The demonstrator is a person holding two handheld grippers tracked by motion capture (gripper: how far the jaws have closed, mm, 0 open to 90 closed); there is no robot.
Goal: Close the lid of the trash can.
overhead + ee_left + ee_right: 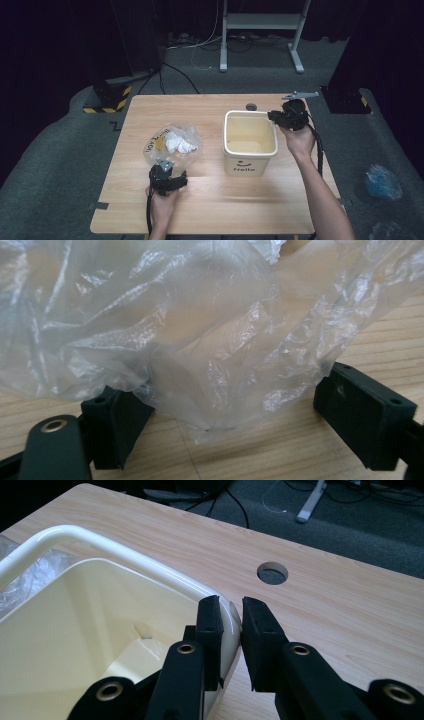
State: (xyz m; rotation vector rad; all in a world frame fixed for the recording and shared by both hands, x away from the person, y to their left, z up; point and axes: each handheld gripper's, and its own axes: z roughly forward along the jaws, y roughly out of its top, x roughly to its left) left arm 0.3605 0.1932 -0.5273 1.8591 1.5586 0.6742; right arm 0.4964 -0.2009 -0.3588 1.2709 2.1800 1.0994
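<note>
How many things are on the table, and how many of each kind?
Cream bin: 1
Clear plastic bag with white crumpled stuff inside: 1
Black grippers held by hands: 2, the left gripper at the bag's edge, the right gripper clamped on the bin's rim
Total: 4

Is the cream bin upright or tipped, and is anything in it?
Upright: the cream bin stands on its base, mouth up. Empty, as far as its interior shows.

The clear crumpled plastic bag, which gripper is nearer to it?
Left. The left gripper has its open jaws around the clear crumpled plastic bag's edge; the right gripper clamps the cream bin's rim.
</note>
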